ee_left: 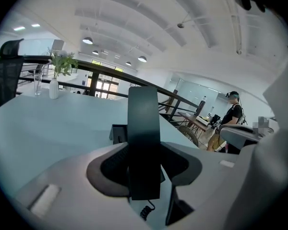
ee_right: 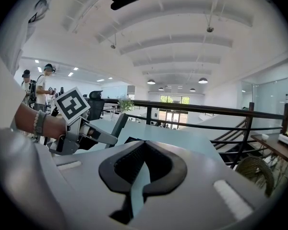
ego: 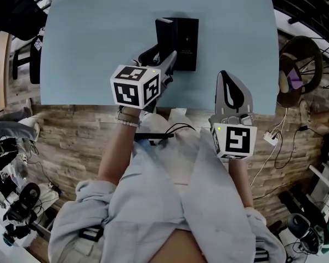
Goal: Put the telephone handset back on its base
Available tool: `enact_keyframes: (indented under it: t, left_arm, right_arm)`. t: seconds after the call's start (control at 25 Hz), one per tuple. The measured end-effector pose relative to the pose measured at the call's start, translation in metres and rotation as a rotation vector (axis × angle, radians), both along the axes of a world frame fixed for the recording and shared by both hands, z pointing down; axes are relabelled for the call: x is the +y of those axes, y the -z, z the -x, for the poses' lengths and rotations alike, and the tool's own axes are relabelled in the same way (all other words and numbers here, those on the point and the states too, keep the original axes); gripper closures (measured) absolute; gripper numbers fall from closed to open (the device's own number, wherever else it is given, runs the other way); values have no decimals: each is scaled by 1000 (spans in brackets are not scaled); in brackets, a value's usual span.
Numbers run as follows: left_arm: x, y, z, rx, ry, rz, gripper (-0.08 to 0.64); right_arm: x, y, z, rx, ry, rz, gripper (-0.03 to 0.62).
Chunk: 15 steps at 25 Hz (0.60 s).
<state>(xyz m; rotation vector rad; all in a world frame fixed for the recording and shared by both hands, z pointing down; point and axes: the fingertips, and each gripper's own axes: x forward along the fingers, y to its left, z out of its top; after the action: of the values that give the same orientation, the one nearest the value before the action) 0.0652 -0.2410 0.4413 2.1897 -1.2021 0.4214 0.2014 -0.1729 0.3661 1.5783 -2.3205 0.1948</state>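
The pale blue counter [ego: 98, 48] is bare on either side of the phone, so there is wide room to swing in from the left or the right. Its near edge runs just under both tools. The black base [ego: 187, 43] stands toward the middle, well clear of every edge. The handset [ego: 165, 34] is upright just to the left of the base, off its cradle, and gripped across its width by the left tool [ego: 168, 59]. In the left gripper view the dark slab fills the gap between the jaws.

It looks like stiff, smooth plastic, light enough for one tool but probably slippery. A hold near the middle of its length, as now, should stop it pivoting. A coiled cord [ee_left: 146, 210] hangs below it and may tug or snag as it is lowered.

The right tool [ego: 228, 84] is closed on nothing, near the counter's front edge and apart from the phone.
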Motion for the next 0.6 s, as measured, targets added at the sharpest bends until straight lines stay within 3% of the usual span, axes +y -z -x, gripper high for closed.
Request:
enact_keyframes:
  t: [0.6]
  left_arm:
    - [-13, -40, 4, -53, 69, 127, 359]
  right_arm:
    - [-12, -1, -2, 7, 24, 18, 586]
